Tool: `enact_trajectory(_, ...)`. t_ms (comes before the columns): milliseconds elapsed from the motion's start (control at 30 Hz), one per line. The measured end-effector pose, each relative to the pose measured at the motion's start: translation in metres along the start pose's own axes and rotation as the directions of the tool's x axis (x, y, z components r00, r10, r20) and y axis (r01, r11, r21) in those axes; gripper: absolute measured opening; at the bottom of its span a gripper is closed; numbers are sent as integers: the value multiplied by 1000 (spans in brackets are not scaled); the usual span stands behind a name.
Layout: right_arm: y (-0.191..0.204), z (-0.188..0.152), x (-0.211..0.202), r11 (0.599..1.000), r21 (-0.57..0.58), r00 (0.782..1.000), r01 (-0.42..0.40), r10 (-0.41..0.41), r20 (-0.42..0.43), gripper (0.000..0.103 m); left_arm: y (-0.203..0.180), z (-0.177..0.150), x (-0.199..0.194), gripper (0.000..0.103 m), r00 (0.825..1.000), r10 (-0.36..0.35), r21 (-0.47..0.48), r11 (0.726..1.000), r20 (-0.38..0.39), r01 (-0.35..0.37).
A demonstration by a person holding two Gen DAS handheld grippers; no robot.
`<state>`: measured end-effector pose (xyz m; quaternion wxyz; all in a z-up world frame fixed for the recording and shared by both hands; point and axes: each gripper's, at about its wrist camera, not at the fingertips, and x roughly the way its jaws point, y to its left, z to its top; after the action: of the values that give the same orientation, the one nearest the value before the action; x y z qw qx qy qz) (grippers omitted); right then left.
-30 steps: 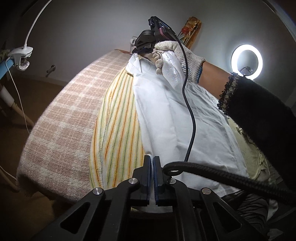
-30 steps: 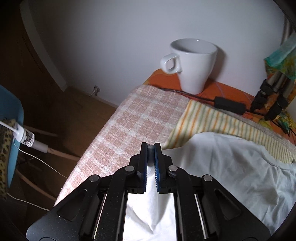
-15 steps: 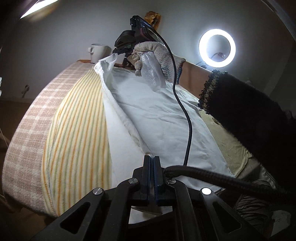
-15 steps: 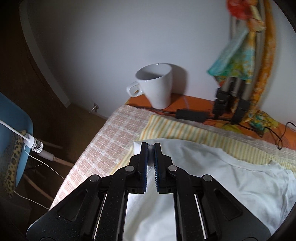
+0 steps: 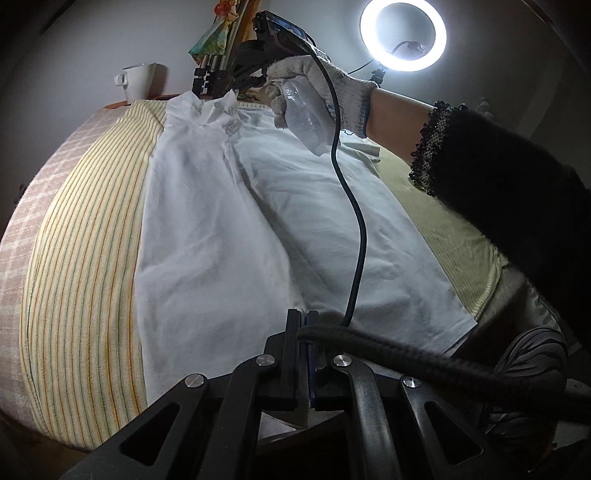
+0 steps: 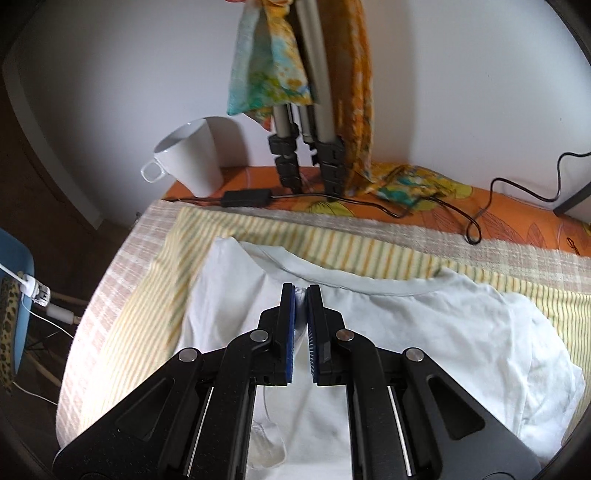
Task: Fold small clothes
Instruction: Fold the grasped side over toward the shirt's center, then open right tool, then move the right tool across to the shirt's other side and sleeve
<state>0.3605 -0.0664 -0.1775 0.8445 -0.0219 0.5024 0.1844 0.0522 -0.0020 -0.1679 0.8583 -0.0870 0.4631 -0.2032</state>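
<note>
A white T-shirt (image 5: 221, 229) lies on a yellow striped towel (image 5: 81, 258), its left side folded over along its length. My left gripper (image 5: 303, 314) is shut on the shirt's bottom hem at the near edge. My right gripper (image 6: 301, 291) is shut on the shirt (image 6: 424, 332) near the collar, pinching a fold of white cloth; it also shows in the left wrist view (image 5: 255, 79) at the far end, held by a gloved hand (image 5: 314, 81).
A white mug (image 6: 188, 158), a tripod (image 6: 306, 155) draped with colourful cloth, and a black adapter (image 6: 245, 197) with cables stand at the far edge on an orange cloth. A ring light (image 5: 403, 34) glows at the right. A checked cloth (image 5: 22, 206) covers the table's left side.
Both grippers have carried the shirt's left edge to the right, over the shirt's middle. The folded flap now lies wider over the shirt. Both stay shut.
</note>
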Motion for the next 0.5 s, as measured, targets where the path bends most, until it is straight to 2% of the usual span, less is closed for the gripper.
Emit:
enact_trajectory(33,-3,-1,2,1000,2,1000,11,-11,-6,8,-1,0,1,1,1000,-5,1,1000,-3,5)
enact_trajectory(67,-6,-2,4,1000,4,1000,22,-22,-12,8,-4,0,-1,12,1000,-2,6,1000,-1,2)
enact_trajectory(100,-9,-3,5,1000,14,1000,24,-24,-19,8,-6,1,-2,29,1000,12,13,1000,1,-12)
enact_trajectory(133,-12,-3,5,1000,23,1000,13,-13,-19,12,-7,0,-4,32,1000,24,22,999,9,-24)
enact_trajectory(167,-14,-4,5,999,31,1000,14,-13,-16,16,-9,-1,-6,32,999,34,32,999,19,-34)
enact_trajectory(233,-19,-4,-5,999,49,1000,23,-23,11,41,-10,-3,-11,32,998,58,56,997,34,-60)
enact_trajectory(267,-23,-3,-10,998,60,999,19,-20,24,45,-11,-5,-13,32,997,69,65,995,41,-72)
enact_trajectory(300,-26,-3,-17,997,71,999,11,-14,39,48,-11,-6,-15,32,996,80,75,994,48,-83)
enact_trajectory(500,-48,-4,-71,994,108,994,-7,-4,106,48,-8,-19,-31,33,989,125,115,984,83,-134)
